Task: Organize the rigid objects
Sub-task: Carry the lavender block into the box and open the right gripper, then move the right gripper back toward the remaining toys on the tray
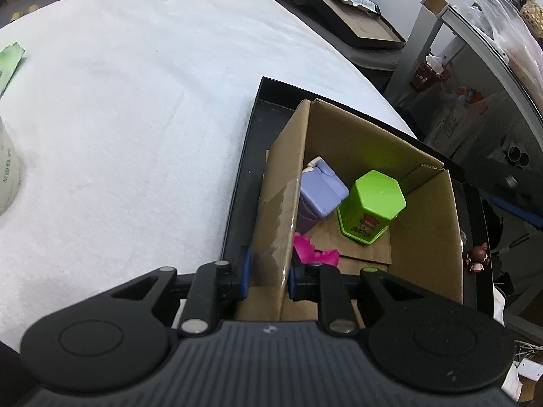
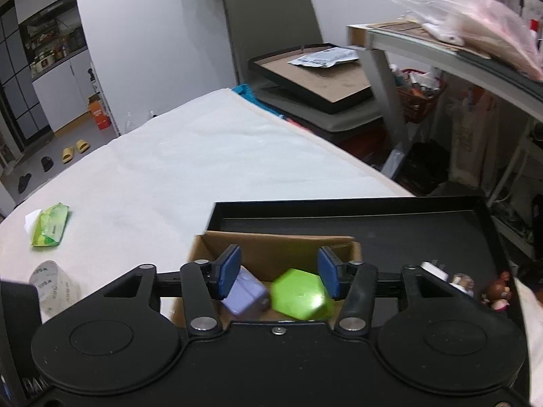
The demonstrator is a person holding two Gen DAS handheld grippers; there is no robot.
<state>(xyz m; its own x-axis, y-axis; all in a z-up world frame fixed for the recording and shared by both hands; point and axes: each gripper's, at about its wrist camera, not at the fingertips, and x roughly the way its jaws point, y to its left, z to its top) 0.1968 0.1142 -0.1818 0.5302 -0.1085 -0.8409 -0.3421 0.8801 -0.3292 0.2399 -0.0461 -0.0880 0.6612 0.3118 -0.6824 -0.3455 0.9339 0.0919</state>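
Left tool (image 1: 269, 279): clenched on the near-left wall of the cardboard box (image 1: 427, 217), one blue pad outside the wall, the other inside.
Right tool (image 2: 278, 276): released, blue pads spread apart above the box, nothing between them; the green and purple things show below the gap.
Cardboard box: open-topped, standing in the black tray (image 1: 249, 142) on the white-covered worktop (image 1: 135, 101).
Green hexagonal container (image 1: 371, 203): upright on the box floor, towards its far side.
Purple box (image 1: 320, 196): just beside the green container, leaning at the left wall.
Pink item (image 1: 307, 247): on the box floor by the gripped wall, partly hidden.
Small doll figure (image 1: 476, 257): in the tray, outside the box on its right.
Green wipes packet (image 2: 51, 225): on the worktop, well apart from the tray.
Tape roll (image 2: 56, 286): on the worktop near the left edge of the right wrist view.
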